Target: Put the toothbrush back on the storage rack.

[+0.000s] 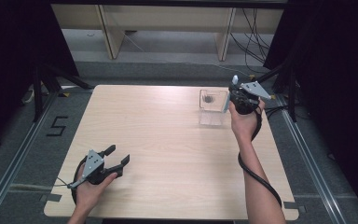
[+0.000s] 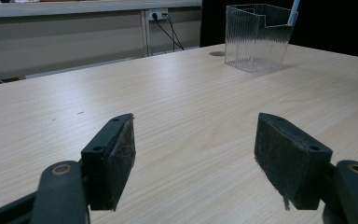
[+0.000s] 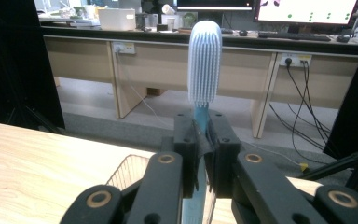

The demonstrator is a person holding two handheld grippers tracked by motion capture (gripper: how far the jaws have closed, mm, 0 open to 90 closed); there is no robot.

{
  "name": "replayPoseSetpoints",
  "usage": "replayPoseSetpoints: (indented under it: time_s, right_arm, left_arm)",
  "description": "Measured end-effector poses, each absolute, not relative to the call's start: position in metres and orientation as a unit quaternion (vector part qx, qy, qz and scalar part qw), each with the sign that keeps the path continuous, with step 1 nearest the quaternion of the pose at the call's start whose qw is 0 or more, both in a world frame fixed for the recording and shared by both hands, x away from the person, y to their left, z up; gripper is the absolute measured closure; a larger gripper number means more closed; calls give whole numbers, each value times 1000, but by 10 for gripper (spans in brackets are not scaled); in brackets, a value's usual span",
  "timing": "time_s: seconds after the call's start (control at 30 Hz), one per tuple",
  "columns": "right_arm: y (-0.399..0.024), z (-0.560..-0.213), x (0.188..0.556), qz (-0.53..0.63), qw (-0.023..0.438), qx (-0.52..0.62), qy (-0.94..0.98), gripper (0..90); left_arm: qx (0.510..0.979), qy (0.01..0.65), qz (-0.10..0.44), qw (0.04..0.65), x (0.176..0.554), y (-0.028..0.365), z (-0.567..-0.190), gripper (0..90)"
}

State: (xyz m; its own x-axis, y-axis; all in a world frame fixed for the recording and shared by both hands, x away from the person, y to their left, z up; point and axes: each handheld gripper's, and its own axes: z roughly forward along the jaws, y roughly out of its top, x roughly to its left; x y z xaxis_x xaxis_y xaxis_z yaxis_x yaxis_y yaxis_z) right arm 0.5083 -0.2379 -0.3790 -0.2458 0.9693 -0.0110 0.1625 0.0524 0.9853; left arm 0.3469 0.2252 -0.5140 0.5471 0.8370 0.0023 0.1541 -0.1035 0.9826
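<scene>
My right gripper (image 3: 202, 140) is shut on the blue handle of a toothbrush (image 3: 204, 65), whose pale bristled head stands upright above the jaws. In the high view that gripper (image 1: 233, 95) hovers at the right edge of a clear ribbed plastic cup (image 1: 212, 108) at the table's far right, with the toothbrush (image 1: 234, 80) sticking up from it. The cup's rim (image 3: 128, 170) lies just below the jaws. My left gripper (image 1: 117, 158) rests open near the front left of the table, nothing between its jaws. Ahead of the left gripper (image 2: 193, 156) the cup (image 2: 257, 36) stands far off.
The light wooden table (image 1: 158, 140) is bare between the two hands. A black cable (image 1: 256, 175) trails from the right gripper along the forearm. Desks (image 3: 144, 60) and wall sockets stand beyond the far edge, with black stands at both sides.
</scene>
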Motion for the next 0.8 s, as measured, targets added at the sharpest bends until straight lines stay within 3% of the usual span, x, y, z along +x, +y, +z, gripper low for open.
replayPoseSetpoints:
  time_s: [0.8]
  right_arm:
    - [-239, -407, 517, 491, 385, 486, 612, 841]
  left_arm:
    - [679, 366, 302, 560, 347, 224, -516, 282]
